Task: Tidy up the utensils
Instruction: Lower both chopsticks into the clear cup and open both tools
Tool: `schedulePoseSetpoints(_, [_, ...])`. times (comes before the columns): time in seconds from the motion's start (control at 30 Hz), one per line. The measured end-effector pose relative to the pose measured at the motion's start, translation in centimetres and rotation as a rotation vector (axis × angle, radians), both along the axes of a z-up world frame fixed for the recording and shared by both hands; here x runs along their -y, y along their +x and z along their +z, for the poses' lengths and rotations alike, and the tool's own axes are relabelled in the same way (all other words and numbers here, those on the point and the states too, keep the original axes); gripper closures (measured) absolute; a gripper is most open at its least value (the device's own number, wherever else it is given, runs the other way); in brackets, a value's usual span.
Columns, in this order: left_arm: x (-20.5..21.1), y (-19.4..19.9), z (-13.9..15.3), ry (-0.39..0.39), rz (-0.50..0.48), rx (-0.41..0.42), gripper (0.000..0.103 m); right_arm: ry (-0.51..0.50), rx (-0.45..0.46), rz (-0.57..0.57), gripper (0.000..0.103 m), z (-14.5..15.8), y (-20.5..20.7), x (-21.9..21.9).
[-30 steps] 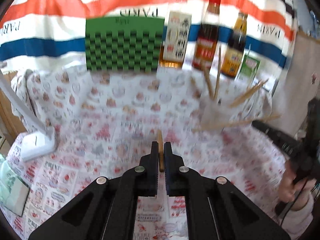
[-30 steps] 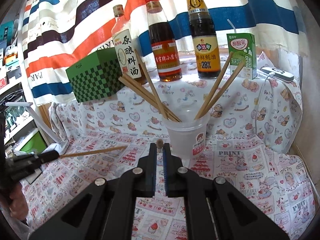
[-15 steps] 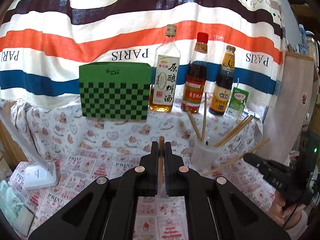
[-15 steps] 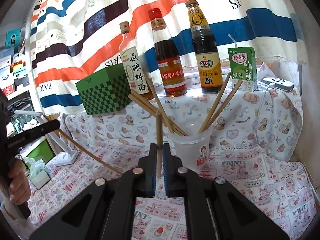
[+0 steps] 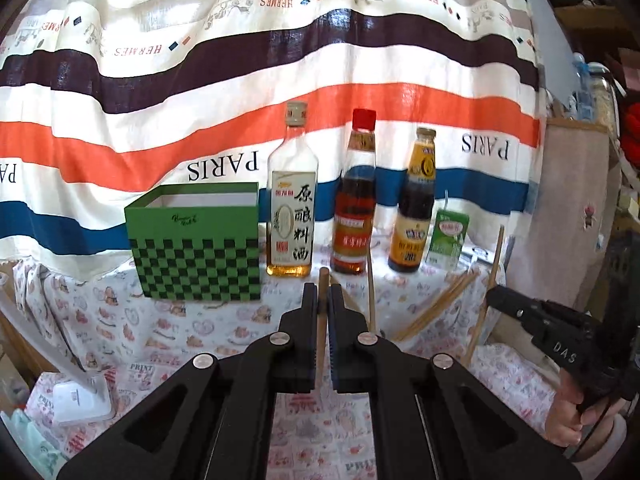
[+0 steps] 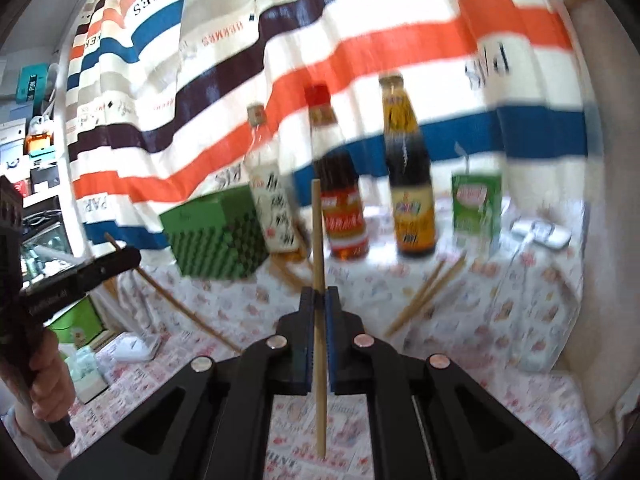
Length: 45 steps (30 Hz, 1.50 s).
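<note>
Gripping, left claw (image 5: 323,294): I see it pinching a chopstick (image 5: 322,312); bottles now sit lower ahead.
Right claw (image 6: 320,300): clamps its chopstick (image 6: 319,280), now upright; view blurred.

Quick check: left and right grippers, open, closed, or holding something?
Left gripper: closed on a chopstick.
Right gripper: closed on another chopstick.
</note>
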<state>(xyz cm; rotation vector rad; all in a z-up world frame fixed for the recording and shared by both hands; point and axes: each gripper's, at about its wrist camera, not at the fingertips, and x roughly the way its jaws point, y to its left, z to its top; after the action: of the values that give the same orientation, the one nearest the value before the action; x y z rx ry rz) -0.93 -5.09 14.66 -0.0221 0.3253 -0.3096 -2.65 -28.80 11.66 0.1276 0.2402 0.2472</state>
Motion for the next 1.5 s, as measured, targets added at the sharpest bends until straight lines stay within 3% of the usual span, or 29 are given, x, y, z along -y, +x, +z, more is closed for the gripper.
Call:
schedulePoseSetpoints(0.1, [0.6,0.8,1.0,-0.035,-0.043,-0.012,0.099,0.005,0.028,-0.023,0.099,1.7,0.7,0.3])
schedulePoseSetpoints(0.3, [3.5,1.3,2.9,0.009,-0.102,0.054,0.099,0.072,0.102,-0.086,0.099,3.6,2.7,1.3])
schedulePoseSetpoints(0.73, [7.5,6.0,4.6,-0.022,-0.209,0.058,0.099,0.135,0.109,-0.161,0.099,1.5,7.8,3.3])
schedulePoseSetpoints(0.97, [8.3,8.5,3.1,-0.035,-0.160,0.061,0.099,0.157,0.113,-0.146,0.102,1.1,8.5,3.6])
schedulePoseSetpoints(1.1, [7.7,9.4,3.1,-0.090,-0.152,0.059,0.099,0.137,0.076,-0.112,0.102,1.0,9.0,3.3])
schedulePoseSetpoints(1.23, [7.8,10.0,3.3,-0.099,-0.138,0.079,0.099,0.163,0.002,-0.084,0.102,1.0,9.7,3.7])
schedulePoseSetpoints(1.5, [8.1,11.4,2.6,-0.125,-0.128,0.063,0.099,0.149,-0.052,-0.058,0.101,1.0,10.1,3.9])
